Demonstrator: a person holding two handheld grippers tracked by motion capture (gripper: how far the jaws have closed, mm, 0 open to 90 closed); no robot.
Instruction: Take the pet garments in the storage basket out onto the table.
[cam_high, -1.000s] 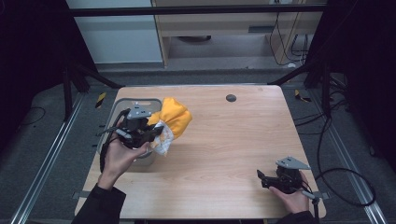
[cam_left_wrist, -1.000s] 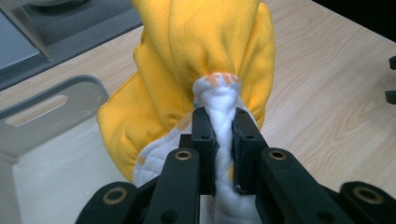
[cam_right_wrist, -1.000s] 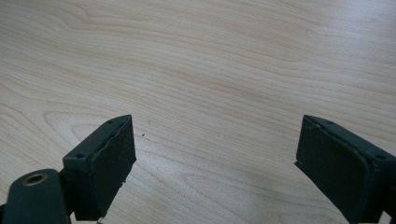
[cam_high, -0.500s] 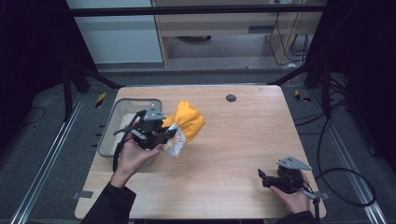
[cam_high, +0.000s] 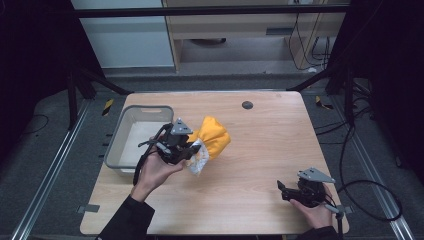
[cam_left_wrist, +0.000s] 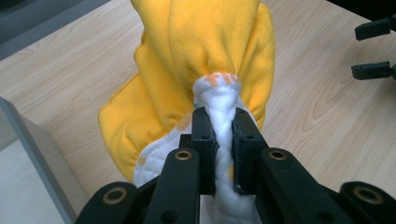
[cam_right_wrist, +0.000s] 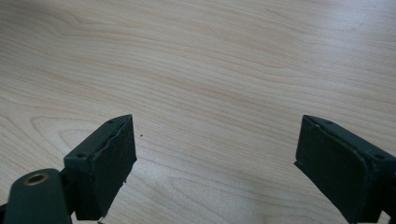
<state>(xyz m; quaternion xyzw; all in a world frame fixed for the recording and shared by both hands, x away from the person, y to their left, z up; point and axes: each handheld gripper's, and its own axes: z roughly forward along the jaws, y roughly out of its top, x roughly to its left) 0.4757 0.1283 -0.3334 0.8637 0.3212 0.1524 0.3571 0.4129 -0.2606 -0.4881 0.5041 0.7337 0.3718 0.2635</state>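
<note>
A yellow and white cloth (cam_high: 214, 140) hangs bunched above the wooden table (cam_high: 260, 150), just right of a grey bin (cam_high: 131, 145). My left gripper (cam_high: 192, 150) is shut on the cloth's white twisted part (cam_left_wrist: 219, 109), and the yellow part (cam_left_wrist: 205, 51) spreads out beyond the jaws. My right gripper (cam_high: 281, 190) rests low near the table's front right corner, held in a hand. Its jaws stand wide apart over bare wood (cam_right_wrist: 215, 93), with nothing between them (cam_right_wrist: 215, 158).
The grey bin at the table's left looks bare inside. A small dark round spot (cam_high: 247, 105) sits near the table's far edge. Black frame posts and cables surround the table. The right gripper's black jaws (cam_left_wrist: 373, 49) show far off in the left gripper view.
My left gripper has carried the cloth to the right, away from above the bin and over the table. The right gripper has stayed put.
</note>
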